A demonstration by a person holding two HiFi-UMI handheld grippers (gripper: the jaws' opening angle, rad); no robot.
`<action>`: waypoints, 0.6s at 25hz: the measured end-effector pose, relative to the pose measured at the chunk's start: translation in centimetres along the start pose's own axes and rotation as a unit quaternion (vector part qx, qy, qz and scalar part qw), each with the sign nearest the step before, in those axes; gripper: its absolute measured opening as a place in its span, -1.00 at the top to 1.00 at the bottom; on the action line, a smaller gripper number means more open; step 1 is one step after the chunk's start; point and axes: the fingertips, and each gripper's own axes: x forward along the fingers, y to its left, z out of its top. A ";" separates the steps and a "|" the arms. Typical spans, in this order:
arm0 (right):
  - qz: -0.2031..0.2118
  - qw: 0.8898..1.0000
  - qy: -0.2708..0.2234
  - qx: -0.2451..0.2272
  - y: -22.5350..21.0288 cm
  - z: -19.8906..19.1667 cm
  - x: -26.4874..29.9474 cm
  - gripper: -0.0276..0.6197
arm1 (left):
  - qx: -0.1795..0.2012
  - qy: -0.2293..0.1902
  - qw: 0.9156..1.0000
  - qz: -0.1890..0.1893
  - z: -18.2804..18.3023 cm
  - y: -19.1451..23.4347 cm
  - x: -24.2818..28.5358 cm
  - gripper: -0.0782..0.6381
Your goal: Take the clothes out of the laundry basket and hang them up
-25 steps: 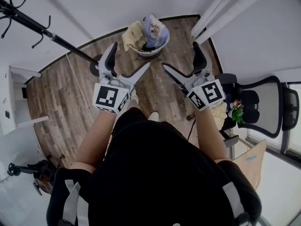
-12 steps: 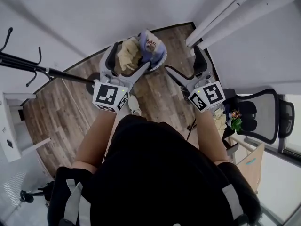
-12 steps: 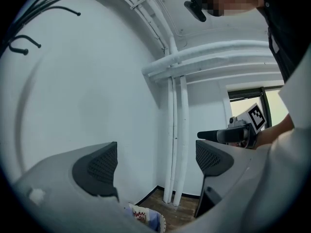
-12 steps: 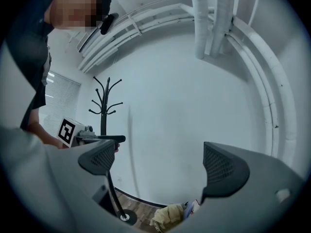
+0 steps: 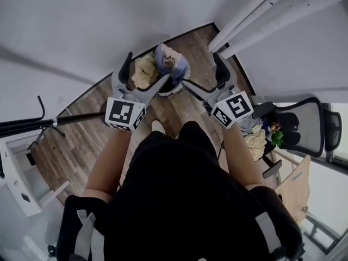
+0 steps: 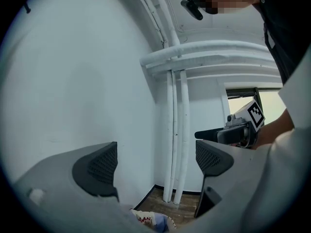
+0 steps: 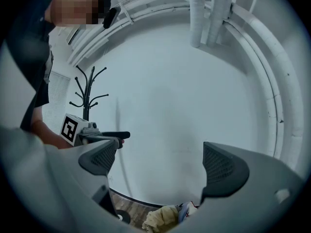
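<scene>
A white laundry basket [image 5: 175, 86] stands on the wooden floor by the wall, piled with a cream garment [image 5: 142, 72] and a lavender one [image 5: 172, 62]. My left gripper [image 5: 148, 69] is held level above the basket's left side, jaws wide open and empty. Just to the basket's right my right gripper [image 5: 201, 72] is open too, with nothing in it. In the left gripper view the open left gripper [image 6: 155, 161] frames the wall, with the clothes [image 6: 148, 221] low between the jaws. Under the open right gripper [image 7: 160, 164] in its own view lies the cream garment [image 7: 163, 217].
A black coat rack [image 5: 49, 123] leans across the left; it shows upright as the coat rack [image 7: 87, 98] in the right gripper view. White pipes [image 5: 244, 15] run down the corner. A black office chair [image 5: 304, 124] and cluttered items stand right. A white shelf [image 5: 22, 184] is at lower left.
Both grippers moved forward with the person toward the basket, which now lies under their tips. The coat rack slid down and left in view. Jaws stayed open.
</scene>
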 end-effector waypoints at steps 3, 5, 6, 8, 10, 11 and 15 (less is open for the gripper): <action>-0.008 1.000 0.004 0.007 -2.7 -0.7 1.1 -0.78 | -0.004 0.007 1.000 -0.005 -0.7 1.1 2.7 -0.63; -0.010 1.000 0.004 0.013 -4.9 -1.0 2.0 -0.78 | -0.005 0.013 1.000 -0.006 -1.2 1.6 4.8 -0.63; -0.009 1.000 0.004 0.015 -6.0 -1.1 2.4 -0.78 | -0.003 0.015 1.000 -0.006 -1.3 1.8 6.0 -0.63; -0.004 1.000 0.003 0.017 -8.5 -1.1 3.5 -0.78 | 0.004 0.017 1.000 -0.004 -1.1 2.3 8.5 -0.63; 0.000 1.000 0.002 0.019 -11.1 -1.1 4.9 -0.78 | 0.010 0.021 1.000 -0.003 -1.1 3.0 11.3 -0.63; 0.003 1.000 0.003 0.020 -12.4 -1.2 5.7 -0.78 | 0.012 0.024 1.000 -0.002 -1.3 3.5 12.7 -0.63; 0.018 1.000 0.009 0.021 -17.5 -1.9 8.4 -0.75 | 0.016 0.038 0.999 0.003 -2.5 5.4 18.4 -0.63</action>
